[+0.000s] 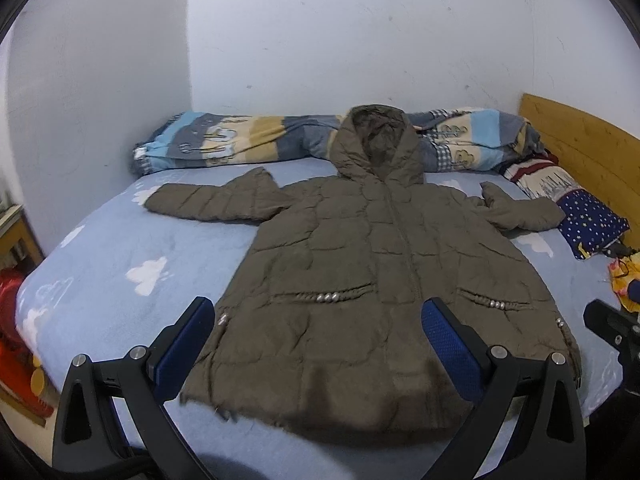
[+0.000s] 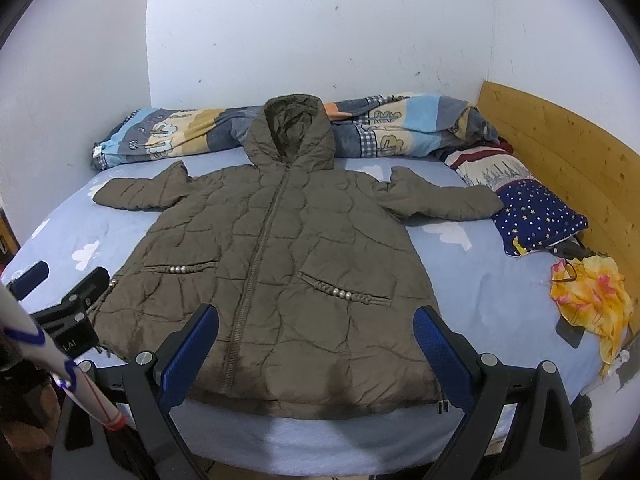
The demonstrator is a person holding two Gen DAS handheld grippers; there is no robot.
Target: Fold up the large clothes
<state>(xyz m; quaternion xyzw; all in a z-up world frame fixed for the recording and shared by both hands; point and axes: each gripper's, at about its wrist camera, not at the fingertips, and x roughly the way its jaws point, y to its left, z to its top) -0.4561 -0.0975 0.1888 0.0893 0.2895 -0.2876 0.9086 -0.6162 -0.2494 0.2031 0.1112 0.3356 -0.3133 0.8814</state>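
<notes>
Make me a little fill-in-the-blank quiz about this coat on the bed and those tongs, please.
1. The brown coat lies flat with its zipper side facing ____.
2. Both sleeves are spread ____, not folded in.
3. The left tongs and right tongs are both ____, holding nothing.
4. The coat's hood points toward the ____ blanket by the wall.

Missing words: up; outward; open; striped
</notes>
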